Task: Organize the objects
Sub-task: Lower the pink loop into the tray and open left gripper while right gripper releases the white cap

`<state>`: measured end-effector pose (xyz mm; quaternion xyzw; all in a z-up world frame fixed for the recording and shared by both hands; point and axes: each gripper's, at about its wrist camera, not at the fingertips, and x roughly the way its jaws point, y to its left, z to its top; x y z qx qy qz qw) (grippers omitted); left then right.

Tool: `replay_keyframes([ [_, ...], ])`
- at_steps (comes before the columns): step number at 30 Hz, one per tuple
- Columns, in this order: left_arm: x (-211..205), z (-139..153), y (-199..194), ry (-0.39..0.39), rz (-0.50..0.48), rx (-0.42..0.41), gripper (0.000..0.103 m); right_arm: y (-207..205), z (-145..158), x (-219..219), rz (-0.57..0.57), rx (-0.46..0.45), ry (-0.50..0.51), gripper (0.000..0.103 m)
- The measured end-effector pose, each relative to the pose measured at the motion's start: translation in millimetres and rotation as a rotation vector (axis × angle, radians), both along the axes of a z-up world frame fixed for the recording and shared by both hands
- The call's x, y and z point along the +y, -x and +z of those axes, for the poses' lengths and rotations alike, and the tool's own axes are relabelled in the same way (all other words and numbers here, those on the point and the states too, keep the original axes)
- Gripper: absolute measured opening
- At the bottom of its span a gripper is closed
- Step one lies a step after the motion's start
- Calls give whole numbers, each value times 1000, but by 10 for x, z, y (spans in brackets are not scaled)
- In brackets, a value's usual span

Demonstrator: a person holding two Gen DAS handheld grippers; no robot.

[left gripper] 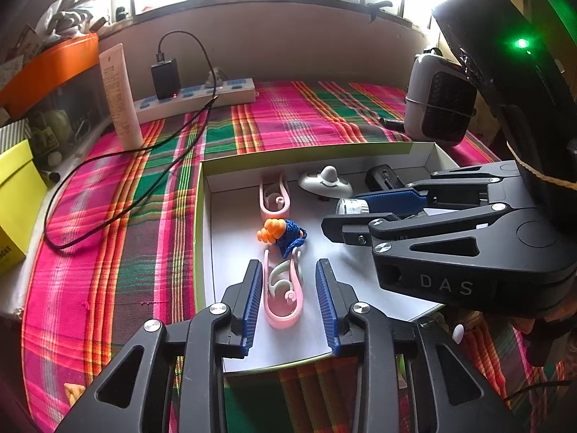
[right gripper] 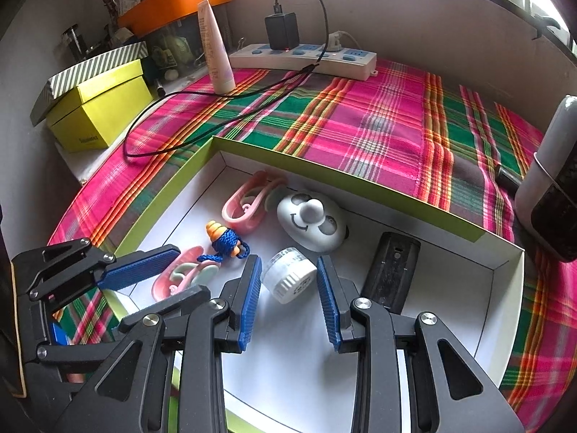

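A shallow white tray with green walls (left gripper: pixel 200 216) (right gripper: pixel 360 182) lies on the plaid cloth. My left gripper (left gripper: pixel 288 263) (right gripper: pixel 169 283) is open astride a pink clip (left gripper: pixel 283 290) (right gripper: pixel 180 274) lying on the tray floor, with gaps on both sides of the pads. My right gripper (right gripper: pixel 288 263) (left gripper: pixel 342 211) is shut on a small white ribbed jar (right gripper: pixel 288 281) (left gripper: pixel 351 206). Also in the tray are a second pink clip (left gripper: pixel 274 195) (right gripper: pixel 245 205), orange earplugs on a blue cord (left gripper: pixel 283 232) (right gripper: pixel 225 238), a white smiley-face gadget (left gripper: pixel 326 180) (right gripper: pixel 312 220) and a black block (left gripper: pixel 382 176) (right gripper: pixel 391 270).
A power strip (left gripper: pixel 202 95) (right gripper: pixel 306 56) with a black charger and trailing cable (left gripper: pixel 108 216) (right gripper: pixel 216 122) lies at the back. A cream tube (left gripper: pixel 120 97) (right gripper: pixel 214 50) stands at the back left beside a yellow box (left gripper: pixel 14 202) (right gripper: pixel 97 108). At the right stands a white-and-black appliance (left gripper: pixel 438 97) (right gripper: pixel 548 180).
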<state>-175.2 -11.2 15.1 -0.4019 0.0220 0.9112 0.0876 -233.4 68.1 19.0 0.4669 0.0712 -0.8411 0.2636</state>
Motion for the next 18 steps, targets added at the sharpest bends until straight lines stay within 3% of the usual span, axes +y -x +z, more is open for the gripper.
replay_keyframes([
  [3,6,29,-40,16,5,15,34,-24,18,13,-1,2,10,34],
  [6,-13,36,-44,8,6,10,35,-48,32,25,-6,5,12,43],
  [18,-70,82,-136,3,33,13,36,-171,120,107,-36,24,48,44],
])
